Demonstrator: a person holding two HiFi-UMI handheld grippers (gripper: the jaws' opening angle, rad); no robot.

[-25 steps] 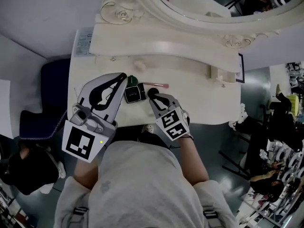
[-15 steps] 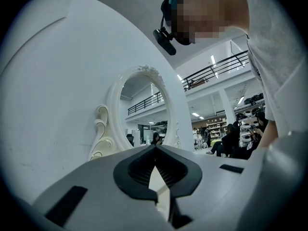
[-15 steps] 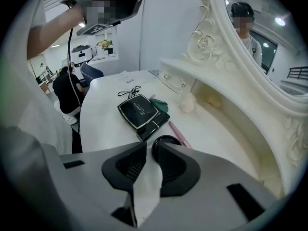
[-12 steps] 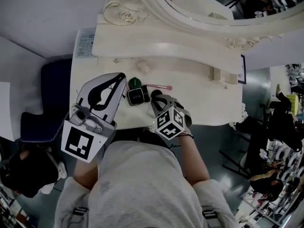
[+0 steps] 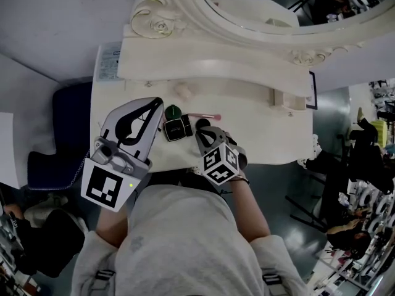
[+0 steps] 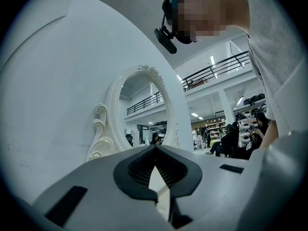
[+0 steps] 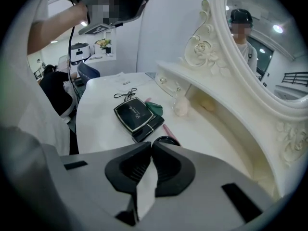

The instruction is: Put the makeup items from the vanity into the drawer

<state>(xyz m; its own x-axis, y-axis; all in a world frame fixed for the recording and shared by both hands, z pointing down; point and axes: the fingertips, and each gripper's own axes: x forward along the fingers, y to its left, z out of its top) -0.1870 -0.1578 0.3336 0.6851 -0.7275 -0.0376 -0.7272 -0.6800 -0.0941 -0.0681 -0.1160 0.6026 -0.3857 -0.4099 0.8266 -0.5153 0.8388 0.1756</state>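
On the white vanity top [image 5: 259, 134] lie a black compact [image 5: 176, 128] [image 7: 136, 115], a green item [image 5: 173, 111] [image 7: 155, 109] beside it, a pink stick [image 5: 208, 116] [image 7: 169, 129] and a round black pot [image 7: 166, 140]. My right gripper [image 5: 200, 130] [image 7: 151, 146] is shut and empty, its tips just short of the round pot and to the right of the compact. Left of the compact, my left gripper [image 5: 160, 100] [image 6: 155, 147] is shut and empty too, and it points up at the oval mirror [image 6: 144, 109].
A beige puff [image 5: 182, 91] [image 7: 182, 109] lies under the raised shelf [image 5: 210, 57]. Small drawer fronts with knobs [image 5: 289, 106] [image 7: 166, 83] sit at each end of the shelf. A printed sheet [image 5: 108, 57] lies at the table's left end, with a dark blue chair [image 5: 65, 110] beyond it.
My right gripper has rolled, so its marker cube shows a different face, and has drawn back slightly towards the table's front edge. The left gripper has hardly moved.
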